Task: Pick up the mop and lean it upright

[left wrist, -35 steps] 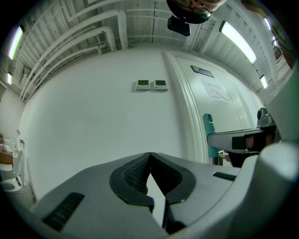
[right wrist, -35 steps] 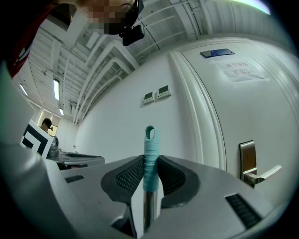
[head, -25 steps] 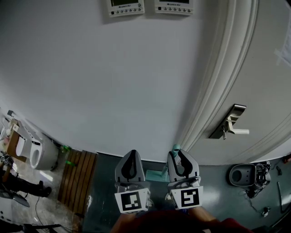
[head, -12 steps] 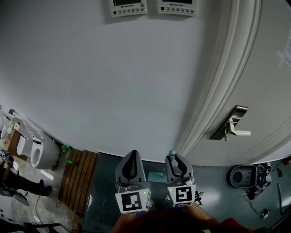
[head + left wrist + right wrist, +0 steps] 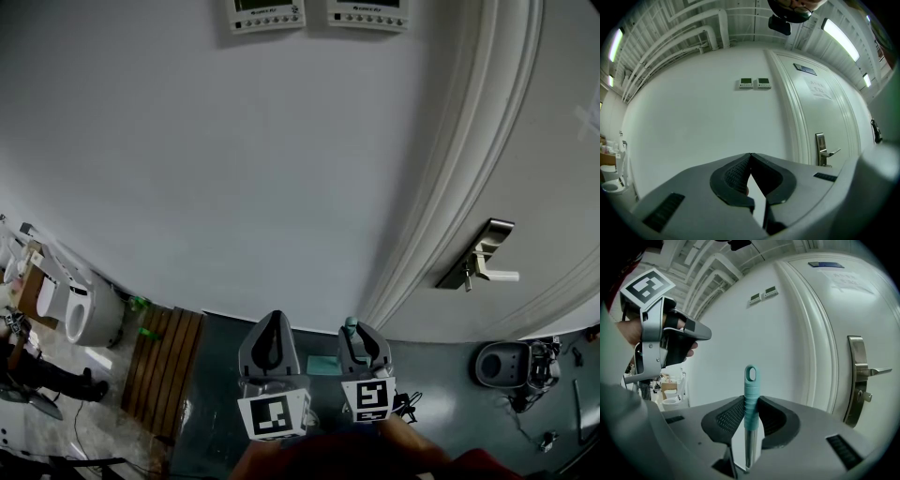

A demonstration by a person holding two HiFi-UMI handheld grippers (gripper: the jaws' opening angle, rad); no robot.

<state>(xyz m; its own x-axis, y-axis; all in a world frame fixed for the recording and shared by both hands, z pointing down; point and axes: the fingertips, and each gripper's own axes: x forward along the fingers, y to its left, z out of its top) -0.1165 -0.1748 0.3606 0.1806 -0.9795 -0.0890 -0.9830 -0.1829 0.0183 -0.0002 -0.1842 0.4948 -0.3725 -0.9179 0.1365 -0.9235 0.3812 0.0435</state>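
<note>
Your head camera looks forward and steeply down from some way back. It takes in the wall (image 5: pixel 234 169), the door (image 5: pixel 553 187) at right and, at its near edge, your left tool (image 5: pixel 272 326) and right tool (image 5: pixel 362 339) from above. The left tool's camera rides low behind its jaws and faces level at the wall, with the door to the right. The right tool's camera sits likewise, turned a little more toward the door, with the mop handle (image 5: pixel 750 394) close before the lens and the left tool at its left edge. All three views share the two wall panels (image 5: pixel 319 14) and the door handle (image 5: pixel 480 264).
</note>
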